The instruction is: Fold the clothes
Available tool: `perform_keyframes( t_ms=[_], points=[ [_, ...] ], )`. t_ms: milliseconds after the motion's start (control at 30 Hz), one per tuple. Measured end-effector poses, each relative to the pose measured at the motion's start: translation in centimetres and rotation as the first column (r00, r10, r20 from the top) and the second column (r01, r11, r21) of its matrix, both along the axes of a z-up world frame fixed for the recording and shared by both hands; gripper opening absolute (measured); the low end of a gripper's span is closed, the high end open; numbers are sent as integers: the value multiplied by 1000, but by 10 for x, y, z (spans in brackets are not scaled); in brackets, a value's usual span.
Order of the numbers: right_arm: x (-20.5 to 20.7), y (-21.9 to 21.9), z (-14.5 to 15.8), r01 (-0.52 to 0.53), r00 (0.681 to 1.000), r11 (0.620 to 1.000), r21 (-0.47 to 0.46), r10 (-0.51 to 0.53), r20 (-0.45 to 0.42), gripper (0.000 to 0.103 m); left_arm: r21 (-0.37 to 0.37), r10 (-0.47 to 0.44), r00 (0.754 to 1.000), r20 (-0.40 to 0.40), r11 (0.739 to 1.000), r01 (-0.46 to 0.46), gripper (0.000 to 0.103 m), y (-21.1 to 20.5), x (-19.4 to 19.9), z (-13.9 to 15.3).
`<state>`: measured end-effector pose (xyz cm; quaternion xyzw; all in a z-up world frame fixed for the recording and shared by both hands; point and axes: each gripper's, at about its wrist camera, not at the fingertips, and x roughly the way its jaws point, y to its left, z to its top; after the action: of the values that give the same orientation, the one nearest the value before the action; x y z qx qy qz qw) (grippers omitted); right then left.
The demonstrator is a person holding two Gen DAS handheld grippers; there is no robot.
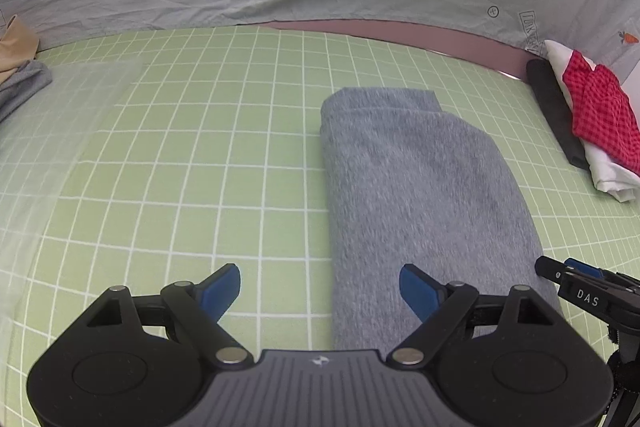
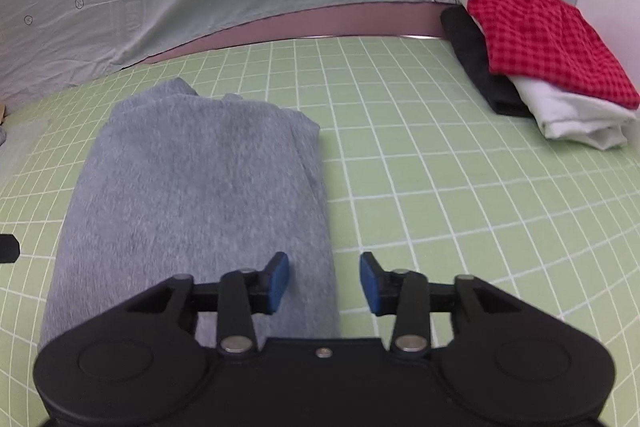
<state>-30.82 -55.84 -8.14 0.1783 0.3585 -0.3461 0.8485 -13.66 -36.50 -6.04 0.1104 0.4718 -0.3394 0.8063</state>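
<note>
- Progress looked well along for the grey garment [image 1: 420,187]: it lay as a long narrow bundle with layered edges at its far end, so lengthwise folds appeared done; a crosswise fold may have remained, though the pictures could not settle that.
- Grey garment lay flat on the green grid mat [image 1: 200,147], centre, running near to far; its fabric looked soft, fleecy and thick.
- Folded stack [image 2: 540,67] of red check, white and black pieces sat far right; loose grey and beige cloth [image 1: 20,75] lay far left, possibly awaiting folding.
- Left gripper [image 1: 320,293] hovered spread wide over the bundle's near left edge, pinching nothing.
- Right gripper [image 2: 324,283] was spread too, straddling the near right edge, empty.
</note>
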Motion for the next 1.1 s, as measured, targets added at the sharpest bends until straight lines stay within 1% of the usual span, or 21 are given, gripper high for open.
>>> perform_keyframes(
  t_ms=[33,100,200,333,500,600,667,733,767,800,833,867,900,933,1000,1100],
  points=[
    [-5,-5,-7,9,1000,1000,29,-8,-12,51,4,7,1000,-8,1000,-7,87,-2,-2,-2],
    [-9,-10,-8,-6,1000,997,80,4,27,65,10,21,1000,-23,1000,-21,87,-6,-4,-7],
    [-7,-17,-11,-51,997,989,140,41,73,72,13,11,999,-40,1000,-10,88,-15,0,-12],
    [6,-23,-20,-66,996,984,168,55,68,74,12,-22,998,-63,1000,23,89,-28,10,-20],
    [21,-34,-28,-28,997,981,191,14,70,79,-2,-76,992,-98,997,76,89,-47,26,-32],
    [28,-35,-31,-14,998,978,207,2,57,79,-15,-115,985,-131,993,114,89,-60,35,-39],
    [32,-33,-31,-21,999,978,208,10,53,79,-52,-122,980,-156,992,115,84,-63,40,-42],
    [38,-31,-34,-22,999,978,207,16,34,79,-79,-97,974,-206,993,82,74,-64,44,-46],
    [40,-29,-35,-16,1000,979,202,11,27,78,-87,-82,970,-229,994,63,72,-65,46,-48],
    [43,-27,-36,-10,1000,981,196,6,20,77,-94,-66,965,-252,995,44,64,-66,47,-50],
    [46,-25,-36,-14,1000,981,191,11,15,74,-90,-76,965,-249,994,55,54,-68,46,-51],
    [48,-23,-35,-19,1000,982,187,17,11,61,-86,-87,966,-245,994,68,54,-70,45,-51],
    [49,-22,-34,-24,1000,979,201,21,15,39,-91,-98,966,-240,993,78,52,-72,43,-50],
    [50,-22,-32,-29,999,976,217,25,20,31,-100,-111,965,-237,991,90,51,-72,42,-46],
    [47,-21,-24,-16,999,973,230,6,44,24,-130,-139,962,-233,985,111,50,-76,36,-34],
    [30,-21,-6,3,990,968,251,-39,138,21,-189,-196,957,-216,969,156,49,-87,21,-10]
  ],
)
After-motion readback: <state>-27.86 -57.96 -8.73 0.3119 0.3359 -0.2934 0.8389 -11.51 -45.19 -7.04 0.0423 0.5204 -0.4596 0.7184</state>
